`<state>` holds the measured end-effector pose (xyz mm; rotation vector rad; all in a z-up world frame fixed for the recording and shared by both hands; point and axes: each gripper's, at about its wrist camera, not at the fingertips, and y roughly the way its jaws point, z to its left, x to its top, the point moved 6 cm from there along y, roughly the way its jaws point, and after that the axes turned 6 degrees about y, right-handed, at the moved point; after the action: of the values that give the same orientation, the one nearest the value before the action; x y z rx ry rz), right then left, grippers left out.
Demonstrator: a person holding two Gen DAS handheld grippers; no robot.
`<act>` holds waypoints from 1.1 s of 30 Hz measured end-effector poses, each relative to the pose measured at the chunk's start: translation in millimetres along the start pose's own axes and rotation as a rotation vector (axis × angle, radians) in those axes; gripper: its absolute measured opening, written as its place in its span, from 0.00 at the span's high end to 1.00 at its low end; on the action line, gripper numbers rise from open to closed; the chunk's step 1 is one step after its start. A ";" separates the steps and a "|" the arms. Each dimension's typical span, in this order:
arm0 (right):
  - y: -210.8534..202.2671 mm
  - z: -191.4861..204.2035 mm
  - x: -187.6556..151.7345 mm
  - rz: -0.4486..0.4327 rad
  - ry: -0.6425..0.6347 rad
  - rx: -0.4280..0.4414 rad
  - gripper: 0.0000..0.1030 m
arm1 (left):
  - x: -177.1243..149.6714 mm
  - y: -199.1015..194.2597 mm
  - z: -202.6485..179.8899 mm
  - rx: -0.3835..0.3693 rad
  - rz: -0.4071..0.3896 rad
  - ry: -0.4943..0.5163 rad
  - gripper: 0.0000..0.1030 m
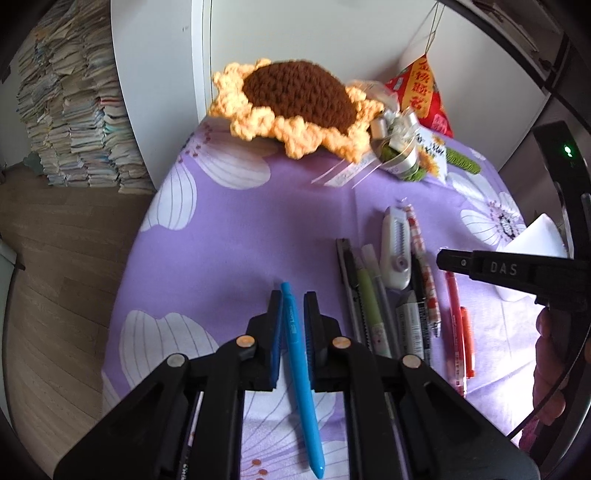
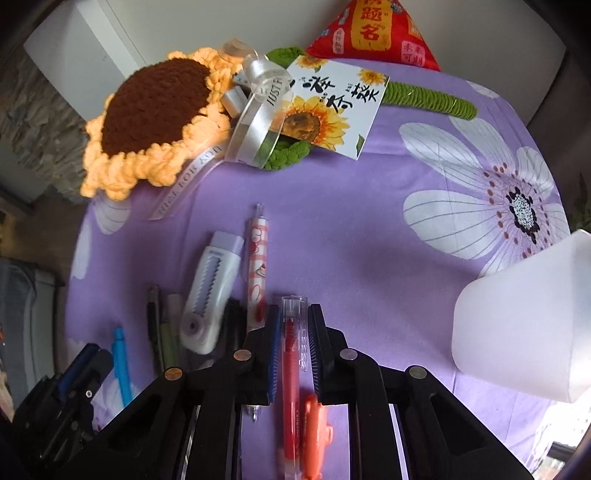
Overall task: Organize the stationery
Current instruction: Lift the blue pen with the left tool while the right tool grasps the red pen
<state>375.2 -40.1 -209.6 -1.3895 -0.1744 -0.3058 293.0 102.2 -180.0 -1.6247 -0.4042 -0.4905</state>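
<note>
Left gripper (image 1: 291,299): your fingers are clamped on the blue pen (image 1: 301,369), one blue pad against each side of its barrel.
Blue pen: it runs lengthwise between your left fingers, one end poking just past the fingertips, the pointed end back towards your hand. It sits over the purple flowered cloth (image 1: 221,236) on the counter; whether it is lifted clear of the cloth you cannot tell.
Right gripper (image 2: 292,314): your fingers are drawn in on the red pen (image 2: 291,362), whose clear cap end shows just beyond the fingertips.
Red pen: it lies along the gap between your right fingers, over the cloth. An orange marker (image 2: 316,435) lies just beside it on its right, partly under your right-hand finger.
Row of stationery: between your two grippers lie a white correction tape (image 2: 210,295), a pink checked pen (image 2: 257,266), a green pen (image 1: 371,306), a dark utility knife (image 1: 349,284) and a wrapped eraser (image 1: 410,325), packed side by side.
White container (image 2: 524,325): it lies tipped on its side to the right of your right gripper, apart from the red pen.
Far end of the counter: a crocheted sunflower (image 2: 147,122), a sunflower card (image 2: 332,107) and a red pouch (image 2: 373,33).
</note>
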 end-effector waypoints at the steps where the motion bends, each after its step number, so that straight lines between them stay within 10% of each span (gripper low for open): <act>1: -5.6 -0.3 0.2 -0.016 -0.002 0.005 0.85 | 1.0 -4.2 -0.3 -0.001 -0.009 0.000 0.92; 33: -212.4 -72.0 -85.5 -0.384 0.026 0.180 0.85 | 7.7 -140.2 -48.5 -0.017 -0.286 0.044 0.92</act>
<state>223.5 -133.2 -48.6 -1.1677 -0.4392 -0.6118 221.4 69.2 -54.1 -1.5764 -0.6050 -0.7448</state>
